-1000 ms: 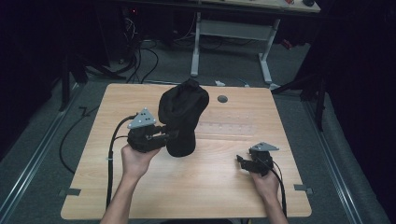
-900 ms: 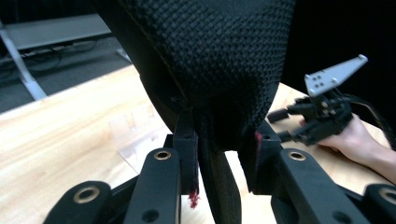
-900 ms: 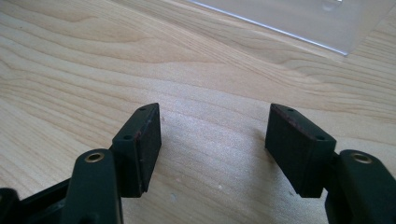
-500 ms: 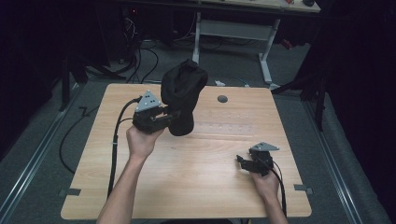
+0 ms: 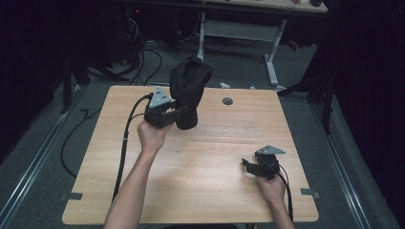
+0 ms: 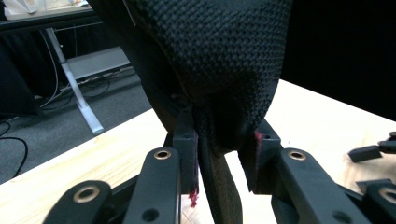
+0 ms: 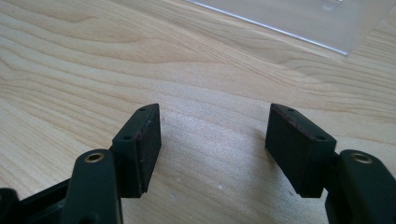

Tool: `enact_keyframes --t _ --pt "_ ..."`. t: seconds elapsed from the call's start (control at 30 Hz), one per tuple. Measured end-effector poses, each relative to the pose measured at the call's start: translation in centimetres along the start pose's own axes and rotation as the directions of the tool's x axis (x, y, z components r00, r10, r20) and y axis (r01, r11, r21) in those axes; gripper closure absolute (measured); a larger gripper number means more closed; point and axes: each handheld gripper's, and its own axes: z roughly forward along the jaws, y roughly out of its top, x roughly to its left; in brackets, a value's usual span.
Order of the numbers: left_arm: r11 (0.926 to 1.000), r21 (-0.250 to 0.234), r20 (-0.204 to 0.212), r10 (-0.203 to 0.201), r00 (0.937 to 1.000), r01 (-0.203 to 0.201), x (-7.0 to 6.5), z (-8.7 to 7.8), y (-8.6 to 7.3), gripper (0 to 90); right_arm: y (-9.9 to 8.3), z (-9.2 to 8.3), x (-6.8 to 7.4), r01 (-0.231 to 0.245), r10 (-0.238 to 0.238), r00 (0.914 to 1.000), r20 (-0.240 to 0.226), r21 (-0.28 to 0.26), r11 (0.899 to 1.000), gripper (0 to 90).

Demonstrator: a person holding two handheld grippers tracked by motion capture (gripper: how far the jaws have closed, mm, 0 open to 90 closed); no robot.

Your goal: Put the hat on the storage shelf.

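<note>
A black mesh-fabric bag stands upright over the far middle of the wooden table. My left gripper comes at it from the left and is shut on its lower part. In the left gripper view, both pads pinch the bag's gathered bottom fabric, my left gripper pointing level. Whether the bag's base touches the table I cannot tell. My right gripper rests low at the near right, open, its jaws wide apart over bare wood.
A clear plastic sheet lies flat on the table just beyond the right gripper. A small round dark grommet sits near the far edge. Cables trail from the left gripper. Desk legs stand on the floor behind the table.
My left hand has carried the black bag away from the person, from the table's middle toward its far edge. The right gripper has stayed put.
</note>
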Motion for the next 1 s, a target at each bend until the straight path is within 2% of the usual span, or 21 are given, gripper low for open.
enact_keyframes --t 0.27,0.4,0.53,0.67,0.73,0.8,1.0 --pt "0.9997 -0.023 -0.010 0.010 0.9999 -0.010 0.5 1.0 -1.0 70.7 0.0 0.0 0.1 -0.004 0.004 1.0000 0.000 0.001 1.000 36.1" --pt "0.9994 -0.021 -0.032 0.028 0.9991 -0.029 0.8 1.3 -1.9 70.7 0.0 0.0 0.1 0.000 0.000 1.0000 0.000 0.001 1.000 36.0" --pt "0.9996 -0.029 -0.040 -0.002 0.9992 0.001 1.3 1.6 -2.6 70.6 0.0 0.0 0.1 0.000 0.000 1.0000 -0.001 0.001 1.000 36.0" --pt "1.0000 -0.006 -0.048 -0.001 0.9989 0.001 1.6 1.9 -3.8 70.2 0.0 0.0 0.1 0.000 0.000 1.0000 0.000 0.000 1.000 36.0" --pt "0.9999 -0.012 -0.049 -0.012 0.9987 0.012 1.7 1.8 -4.3 69.7 0.0 0.0 0.1 0.000 0.000 1.0000 0.000 0.000 1.000 36.0" --pt "0.9993 -0.027 -0.053 -0.029 0.9982 0.028 1.8 1.6 -4.4 69.2 0.0 0.0 0.1 0.000 0.000 1.0000 0.000 0.000 1.000 36.0" --pt "0.9962 0.001 -0.068 -0.087 0.9939 0.087 2.2 1.2 -4.2 66.3 0.0 0.0 0.1 0.000 0.000 1.0000 0.000 0.000 1.000 36.0"
